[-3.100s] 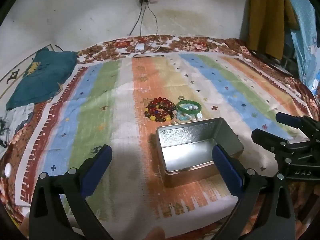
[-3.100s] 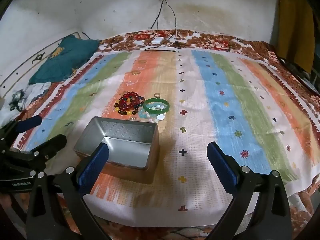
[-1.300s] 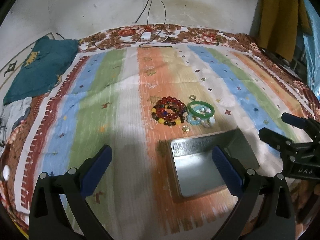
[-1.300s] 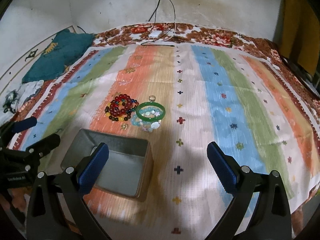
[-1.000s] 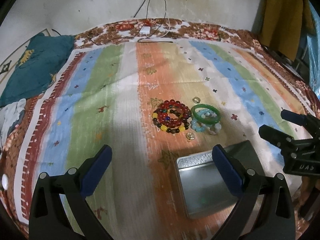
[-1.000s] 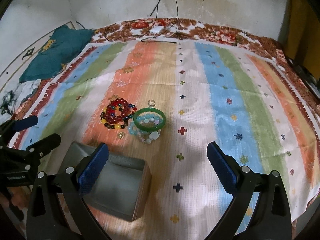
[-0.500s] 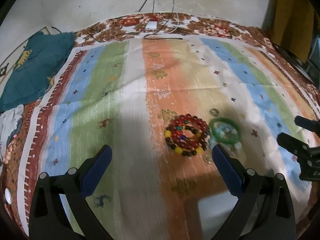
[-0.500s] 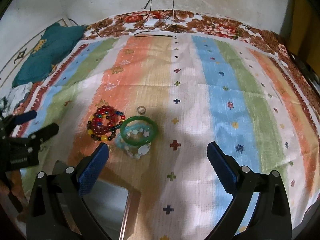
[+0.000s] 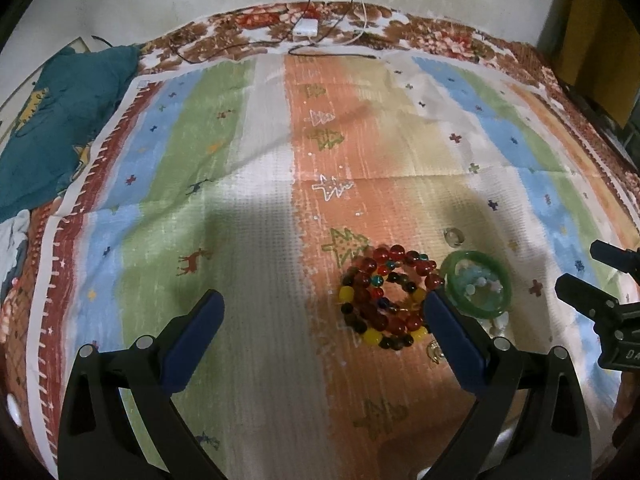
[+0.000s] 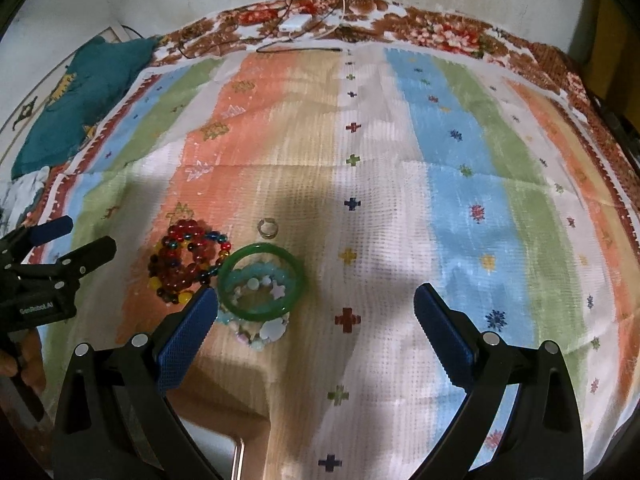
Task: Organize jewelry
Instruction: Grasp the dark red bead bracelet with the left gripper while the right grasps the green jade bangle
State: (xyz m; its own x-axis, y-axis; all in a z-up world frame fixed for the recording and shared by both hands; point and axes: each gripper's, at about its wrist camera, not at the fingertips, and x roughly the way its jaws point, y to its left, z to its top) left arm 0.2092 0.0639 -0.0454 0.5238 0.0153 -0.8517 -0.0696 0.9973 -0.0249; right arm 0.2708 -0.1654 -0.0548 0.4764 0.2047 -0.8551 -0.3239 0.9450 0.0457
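Note:
A heap of red, dark and yellow bead bracelets point(image 9: 386, 300) point(image 10: 186, 264) lies on the striped cloth. Beside it a green bangle point(image 9: 478, 283) point(image 10: 260, 279) rests over a pale blue beaded bracelet point(image 10: 256, 328) with white charms. A small ring point(image 9: 454, 236) point(image 10: 267, 227) sits just beyond them, and a small gold piece point(image 9: 435, 351) lies nearer. My left gripper point(image 9: 322, 342) is open, its right finger next to the beads. Also open and holding nothing, my right gripper point(image 10: 316, 338) has its left finger beside the bangle. The tin's rim point(image 10: 239, 456) shows at the bottom edge.
The striped cloth point(image 9: 256, 216) covers a floral bedspread point(image 10: 432, 24). A teal cushion point(image 9: 52, 120) lies at the left. A white charger with cables point(image 9: 306, 28) sits at the far edge against the wall. A yellow garment point(image 9: 600, 28) hangs at the right.
Both grippers have moved forward and down over the cloth toward the jewelry. The tin has slid out of the left wrist view and nearly out of the right. Both stay open.

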